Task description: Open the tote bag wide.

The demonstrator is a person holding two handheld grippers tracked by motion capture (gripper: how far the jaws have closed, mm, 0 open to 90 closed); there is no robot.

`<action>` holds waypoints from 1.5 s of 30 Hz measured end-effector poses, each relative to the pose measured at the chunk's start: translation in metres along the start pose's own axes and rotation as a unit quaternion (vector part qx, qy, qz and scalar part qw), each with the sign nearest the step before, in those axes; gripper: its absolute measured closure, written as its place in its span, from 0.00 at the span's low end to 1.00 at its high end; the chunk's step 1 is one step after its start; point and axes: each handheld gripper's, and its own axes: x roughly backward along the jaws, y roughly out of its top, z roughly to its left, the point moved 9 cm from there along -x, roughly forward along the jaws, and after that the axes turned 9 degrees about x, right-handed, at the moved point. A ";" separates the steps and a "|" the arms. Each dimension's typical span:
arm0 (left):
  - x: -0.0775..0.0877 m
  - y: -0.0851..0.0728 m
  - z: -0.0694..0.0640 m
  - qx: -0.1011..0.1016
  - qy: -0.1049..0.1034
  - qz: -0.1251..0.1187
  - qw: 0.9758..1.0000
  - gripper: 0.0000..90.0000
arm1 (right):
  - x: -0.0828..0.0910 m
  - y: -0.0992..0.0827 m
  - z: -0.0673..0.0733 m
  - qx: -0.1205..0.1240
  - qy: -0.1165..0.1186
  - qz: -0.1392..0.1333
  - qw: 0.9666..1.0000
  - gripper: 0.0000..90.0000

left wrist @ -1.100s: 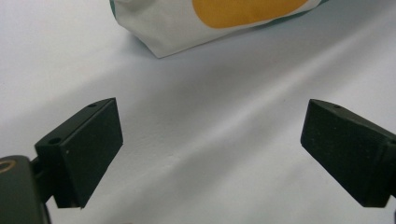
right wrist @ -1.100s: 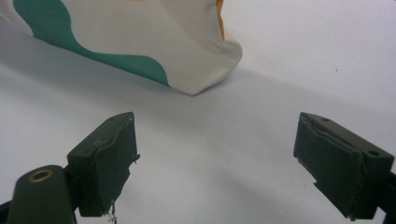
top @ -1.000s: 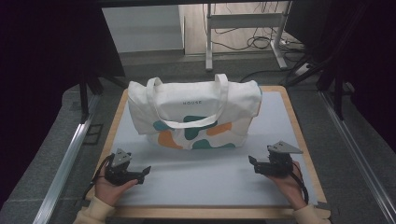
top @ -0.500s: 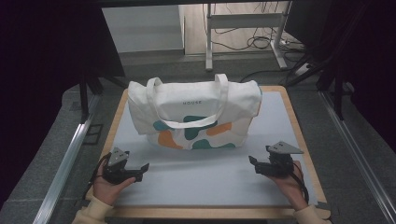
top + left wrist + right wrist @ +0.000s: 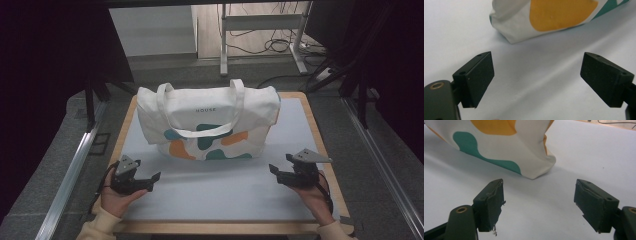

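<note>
A white tote bag (image 5: 210, 125) with orange and teal blobs and two handles lies flat on the pale mat (image 5: 220, 195), toward the far side. My left gripper (image 5: 153, 178) rests in a hand at the near left and points right, short of the bag's lower left corner (image 5: 524, 22). Held at the near right, my right gripper (image 5: 274, 171) points left, below the bag's lower right corner (image 5: 534, 167). Both grippers (image 5: 537, 56) (image 5: 539, 182) are open; their jaws have just been closing slightly, with nothing but bare mat between them.
The mat sits on a wooden-edged table (image 5: 320, 135). Metal rails (image 5: 75, 165) run along the floor on both sides. Behind the table stand a metal desk frame (image 5: 260, 30) with cables and dark curtains (image 5: 55, 45).
</note>
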 end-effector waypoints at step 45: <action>0.024 0.101 0.004 0.019 -0.025 -0.060 0.998 0.31 | 0.000 0.105 -0.025 0.005 0.008 -0.056 0.998 0.34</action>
